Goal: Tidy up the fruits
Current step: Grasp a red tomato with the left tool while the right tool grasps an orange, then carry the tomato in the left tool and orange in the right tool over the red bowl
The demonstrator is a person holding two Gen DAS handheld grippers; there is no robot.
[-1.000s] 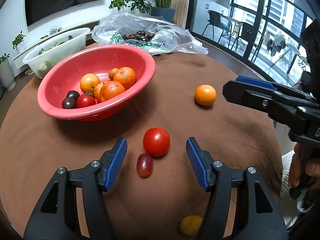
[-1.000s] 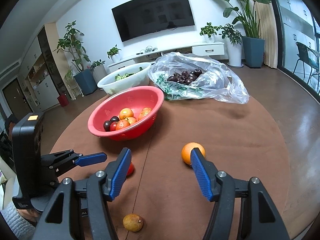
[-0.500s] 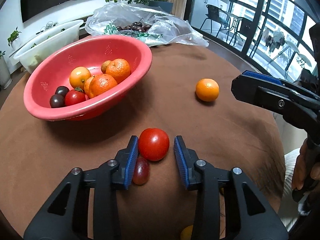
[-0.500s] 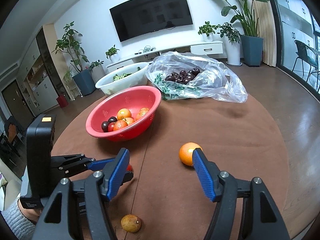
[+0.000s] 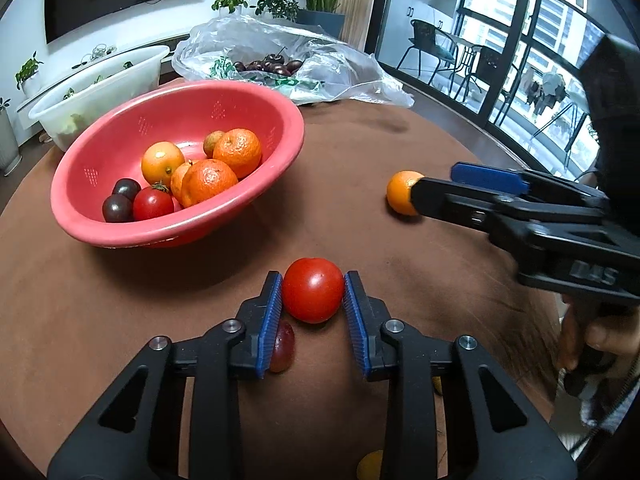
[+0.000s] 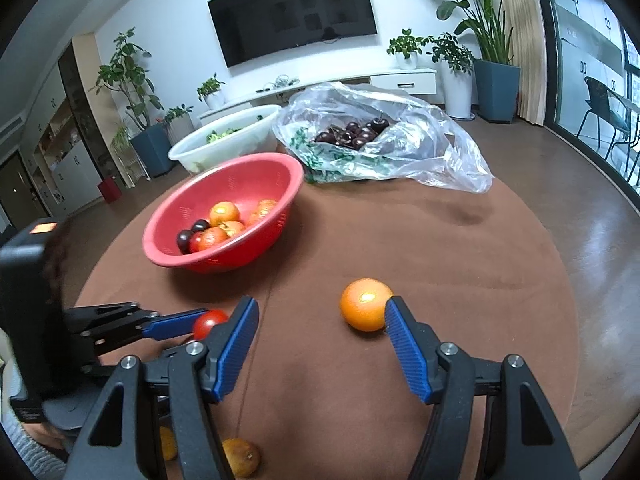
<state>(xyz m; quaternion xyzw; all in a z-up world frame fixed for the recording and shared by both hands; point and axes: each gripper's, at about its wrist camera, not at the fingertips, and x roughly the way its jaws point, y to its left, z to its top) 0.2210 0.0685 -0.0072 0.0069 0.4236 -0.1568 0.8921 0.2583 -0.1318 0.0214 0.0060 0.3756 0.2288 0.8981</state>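
A red tomato rests on the brown tabletop between the blue pads of my left gripper. Its jaws are closing and both pads touch the tomato's sides. A dark red grape lies just under the left finger. The red bowl behind holds oranges, a tomato and dark plums. A loose orange sits by the right fingertip of my right gripper, which is open and holds nothing. In the right wrist view the same tomato shows at the left gripper's tip.
A clear plastic bag of cherries and a white tub of greens stand behind the bowl. A small yellow-brown fruit lies near the table's front edge. A person's hand holds the right gripper's handle.
The left jaws have come together from wide apart onto the tomato. The right gripper has edged toward the orange, its fingertip now beside it.
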